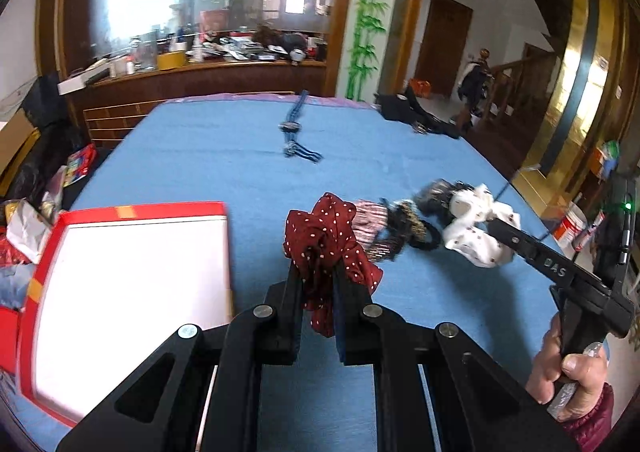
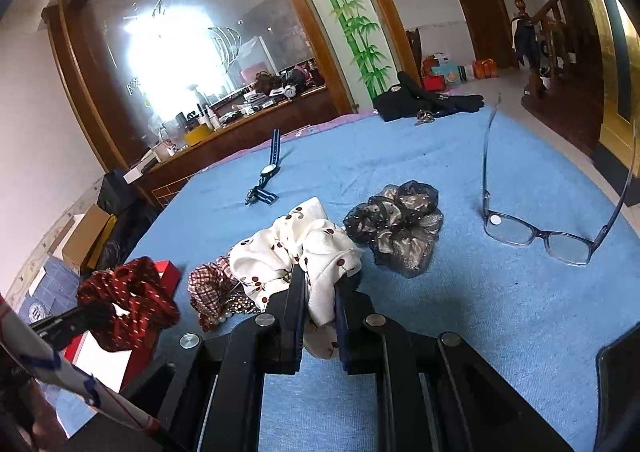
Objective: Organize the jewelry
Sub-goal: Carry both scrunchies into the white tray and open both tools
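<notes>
My left gripper (image 1: 318, 272) is shut on a dark red polka-dot scrunchie (image 1: 324, 240), held above the blue cloth just right of a red-rimmed white box (image 1: 132, 272). My right gripper (image 2: 320, 284) is shut on a white cherry-print scrunchie (image 2: 296, 248); it also shows in the left wrist view (image 1: 476, 228). A plaid scrunchie (image 2: 208, 284) and a beaded piece lie beside it. A grey-black scrunchie (image 2: 396, 224) lies further right. The red scrunchie (image 2: 132, 300) shows at the left of the right wrist view.
A striped-strap watch (image 2: 268, 172) lies toward the far side of the blue-covered table (image 2: 480, 312). Glasses (image 2: 536, 232) stand at the right. Dark clothing (image 2: 424, 98) sits at the far edge. Boxes and clutter lie beyond the left edge.
</notes>
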Demonstrator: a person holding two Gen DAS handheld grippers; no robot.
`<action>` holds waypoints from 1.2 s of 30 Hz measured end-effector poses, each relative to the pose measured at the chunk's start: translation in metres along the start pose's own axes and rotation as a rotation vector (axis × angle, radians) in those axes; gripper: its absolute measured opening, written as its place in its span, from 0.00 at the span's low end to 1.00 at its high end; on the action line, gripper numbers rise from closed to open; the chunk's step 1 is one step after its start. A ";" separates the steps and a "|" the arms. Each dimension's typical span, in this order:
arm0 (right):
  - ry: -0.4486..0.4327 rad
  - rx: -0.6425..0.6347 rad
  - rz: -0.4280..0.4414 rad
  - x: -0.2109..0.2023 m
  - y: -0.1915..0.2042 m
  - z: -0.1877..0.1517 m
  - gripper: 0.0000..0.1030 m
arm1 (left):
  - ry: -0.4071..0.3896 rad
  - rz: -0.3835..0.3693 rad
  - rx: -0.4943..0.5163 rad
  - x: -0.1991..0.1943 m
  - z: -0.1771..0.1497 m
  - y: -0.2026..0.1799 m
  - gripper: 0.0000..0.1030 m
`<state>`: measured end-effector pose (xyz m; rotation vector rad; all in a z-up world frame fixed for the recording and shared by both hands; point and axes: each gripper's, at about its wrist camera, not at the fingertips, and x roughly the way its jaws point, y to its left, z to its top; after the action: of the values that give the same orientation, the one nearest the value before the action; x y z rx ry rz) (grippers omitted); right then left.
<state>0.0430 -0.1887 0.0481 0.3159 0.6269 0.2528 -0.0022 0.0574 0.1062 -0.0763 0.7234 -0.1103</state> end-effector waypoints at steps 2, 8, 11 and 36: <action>0.002 -0.001 0.003 -0.004 0.008 0.000 0.13 | -0.010 0.020 -0.015 -0.008 0.001 0.018 0.12; 0.050 -0.038 0.089 -0.012 0.062 0.003 0.14 | -0.035 0.086 -0.074 -0.028 0.003 0.080 0.12; 0.097 -0.076 0.136 -0.003 0.093 0.006 0.14 | -0.044 0.131 -0.096 -0.036 0.004 0.113 0.12; 0.448 -0.269 0.226 0.191 0.320 -0.027 0.15 | 0.131 0.208 -0.172 0.035 0.013 0.277 0.12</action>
<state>0.1322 0.1738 0.0416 0.0669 0.9884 0.6295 0.0531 0.3282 0.0632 -0.1587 0.8664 0.1478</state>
